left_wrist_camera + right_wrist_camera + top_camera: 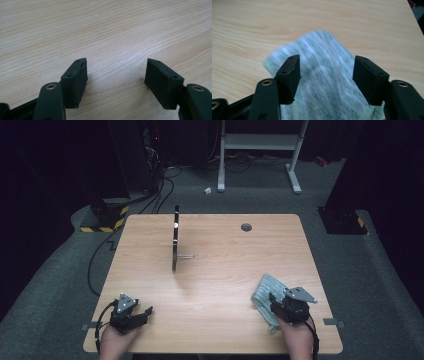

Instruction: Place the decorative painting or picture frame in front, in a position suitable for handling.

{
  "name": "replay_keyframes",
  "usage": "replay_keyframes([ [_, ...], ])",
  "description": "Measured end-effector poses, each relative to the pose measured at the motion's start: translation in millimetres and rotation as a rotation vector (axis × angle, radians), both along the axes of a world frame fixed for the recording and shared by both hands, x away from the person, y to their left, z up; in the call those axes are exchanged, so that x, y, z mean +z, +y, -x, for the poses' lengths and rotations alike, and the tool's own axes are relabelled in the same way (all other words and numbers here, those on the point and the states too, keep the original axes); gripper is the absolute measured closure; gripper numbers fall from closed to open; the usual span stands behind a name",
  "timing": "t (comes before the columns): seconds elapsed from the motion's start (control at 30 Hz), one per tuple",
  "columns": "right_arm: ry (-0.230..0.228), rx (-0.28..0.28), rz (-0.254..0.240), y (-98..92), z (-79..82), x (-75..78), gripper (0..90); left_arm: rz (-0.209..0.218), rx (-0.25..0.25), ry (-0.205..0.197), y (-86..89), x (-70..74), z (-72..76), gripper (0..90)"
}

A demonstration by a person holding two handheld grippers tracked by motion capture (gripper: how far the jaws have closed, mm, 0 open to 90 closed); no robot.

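A grey-blue striped cloth lies folded near the table's front right corner. My right gripper sits over its near end. In the right gripper view the cloth looks blurred and spreads under and between the jaws; my right gripper is open, its pads clear of the fabric. My left gripper rests at the front left of the table, held in a hand. In the left gripper view it is open over bare wood, nothing between its fingers.
A thin black upright panel with a small metal peg stands at the table's middle back. A round grommet sits in the tabletop at the back right. Cables and a white frame lie on the floor beyond.
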State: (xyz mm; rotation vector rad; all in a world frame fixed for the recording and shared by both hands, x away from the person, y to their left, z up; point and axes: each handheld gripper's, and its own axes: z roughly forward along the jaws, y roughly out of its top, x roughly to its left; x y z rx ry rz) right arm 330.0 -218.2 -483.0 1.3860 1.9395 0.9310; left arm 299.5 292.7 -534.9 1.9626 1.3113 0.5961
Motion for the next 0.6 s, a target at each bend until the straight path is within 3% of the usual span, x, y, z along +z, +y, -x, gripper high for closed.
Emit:
replay_keyframes([
  [0.2, -0.059, 0.093, -0.041, 37.6, -2.2, 24.0, 35.9, 0.0, -0.005, -0.001, 0.1, 0.0, -0.5, 34.4],
  [0.3, -0.071, 0.119, -0.05, 52.8, -5.4, 27.0, 36.2, -0.001, -0.005, -0.001, 0.0, 0.0, -0.4, 34.3],
  [0.6, -0.082, 0.243, -0.065, 130.4, -22.1, 36.9, 38.9, 0.0, -0.015, 0.001, 0.0, 0.0, -1.0, 33.5],
])
